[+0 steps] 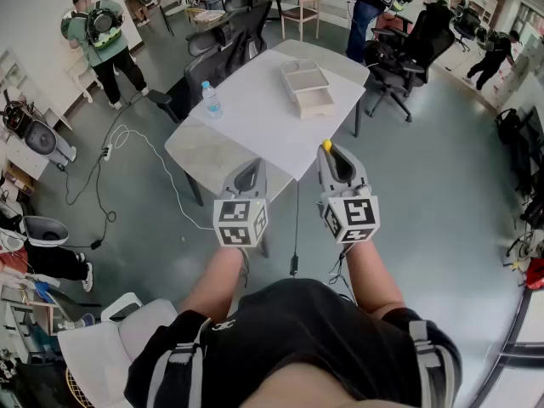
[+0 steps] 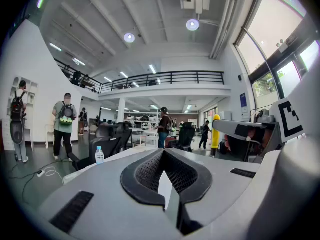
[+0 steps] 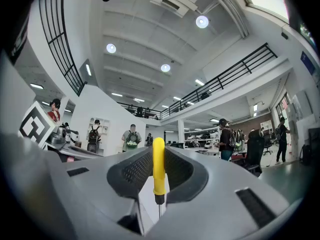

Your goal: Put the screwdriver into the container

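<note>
My right gripper (image 1: 333, 153) is shut on a yellow-handled screwdriver (image 3: 159, 168). The handle stands upright between the pads and its metal shaft points back toward the camera. The handle's yellow tip (image 1: 326, 145) pokes out over the front edge of the white table (image 1: 255, 126). Two shallow trays serve as containers, one white (image 1: 304, 78) and one beige (image 1: 315, 103), at the table's far side, well ahead of both grippers. My left gripper (image 1: 247, 172) is held beside the right one, shut with nothing in it (image 2: 163, 151). The left gripper view also catches the screwdriver handle (image 2: 215, 133) off to its right.
A water bottle (image 1: 212, 99) stands on the table's left part. Black office chairs (image 1: 223, 42) (image 1: 406, 51) flank the table, with a wooden chair (image 1: 301, 13) behind it. Cables (image 1: 127, 143) lie on the floor at left. Several people stand around the room.
</note>
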The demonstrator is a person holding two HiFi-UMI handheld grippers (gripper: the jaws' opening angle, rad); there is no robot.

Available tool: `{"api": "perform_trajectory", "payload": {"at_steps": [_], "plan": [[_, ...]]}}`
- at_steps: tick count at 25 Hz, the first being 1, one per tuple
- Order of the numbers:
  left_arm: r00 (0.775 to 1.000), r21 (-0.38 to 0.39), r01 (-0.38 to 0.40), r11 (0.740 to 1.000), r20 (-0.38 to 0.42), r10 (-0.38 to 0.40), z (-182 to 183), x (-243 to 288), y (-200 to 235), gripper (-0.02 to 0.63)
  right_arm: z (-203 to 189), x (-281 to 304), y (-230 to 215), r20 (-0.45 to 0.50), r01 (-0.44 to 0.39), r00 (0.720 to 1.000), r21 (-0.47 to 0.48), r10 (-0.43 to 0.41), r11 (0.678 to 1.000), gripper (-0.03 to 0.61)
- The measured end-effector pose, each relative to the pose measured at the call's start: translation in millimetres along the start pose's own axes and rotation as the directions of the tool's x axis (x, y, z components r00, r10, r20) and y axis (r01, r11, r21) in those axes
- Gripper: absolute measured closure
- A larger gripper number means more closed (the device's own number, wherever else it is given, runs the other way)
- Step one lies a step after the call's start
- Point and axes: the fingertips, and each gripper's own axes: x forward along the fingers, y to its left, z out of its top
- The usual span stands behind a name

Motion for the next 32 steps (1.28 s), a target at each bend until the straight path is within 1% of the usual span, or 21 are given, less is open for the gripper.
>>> {"api": "perform_trajectory", "payload": {"at_steps": [6, 9, 12, 18, 24, 32], "plan": [[1.0, 0.032, -0.011, 0.999, -0.017, 0.011, 0, 6, -4, 0.601, 1, 3, -5, -0.001, -0.008, 1.0, -0.002, 0.008, 1.0, 0.509], [1.0, 0.017, -0.011, 1.0, -0.022, 0.012, -2, 8, -7, 0.601, 3, 2, -10, 0.015, 0.002, 1.0, 0.021, -0.002, 1.0, 0.509], [1.0, 0.01, -0.015, 1.0, -0.021, 0.015, -1, 10, -8, 0.601, 5, 1, -18, 0.027, 0.03, 0.999, 0.03, -0.03, 0.999, 0.509], [0.999, -0.005, -0.027, 1.0, -0.025, 0.027, 2, 22, -13, 0.601, -4, 6, -35, 0.007, 0.036, 0.999, 0.036, -0.037, 0.999, 0.509], [0.999, -0.002, -0.028, 1.0, -0.037, 0.028, 1, 39, -40, 0.601, -8, -1, -59, -0.005, 0.011, 1.0, 0.035, -0.011, 0.999, 0.509], [0.999, -0.009, -0.027, 1.0, -0.04, 0.027, -6, 71, -97, 0.601, -13, -20, -112, -0.007, -0.035, 0.999, 0.011, 0.035, 0.999, 0.509]]}}
